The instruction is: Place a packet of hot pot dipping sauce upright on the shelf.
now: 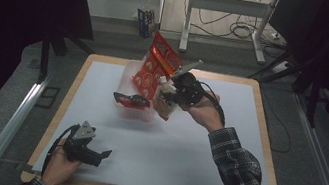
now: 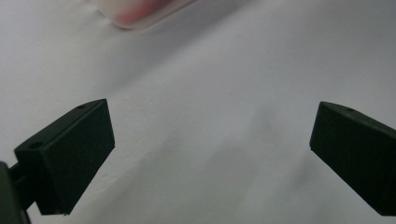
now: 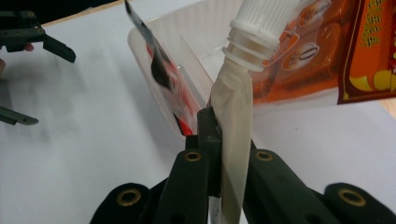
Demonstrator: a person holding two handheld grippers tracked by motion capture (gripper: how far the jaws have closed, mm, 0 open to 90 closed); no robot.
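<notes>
White tabletop (image 1: 150, 166), right tool (image 3: 219, 135) pinching upright pouch (image 3: 233, 140), cap up (left tool (image 1: 103, 156) spread).

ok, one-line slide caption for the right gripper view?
Right gripper shut on a spouted pouch beside the clear plastic bin and orange snack bag.

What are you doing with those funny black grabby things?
A person holds a gripper in each hand. The right gripper is pinching a pale spouted pouch beside a clear plastic bin that holds an orange snack bag. The left gripper rests open near the table's front edge, holding nothing.
</notes>
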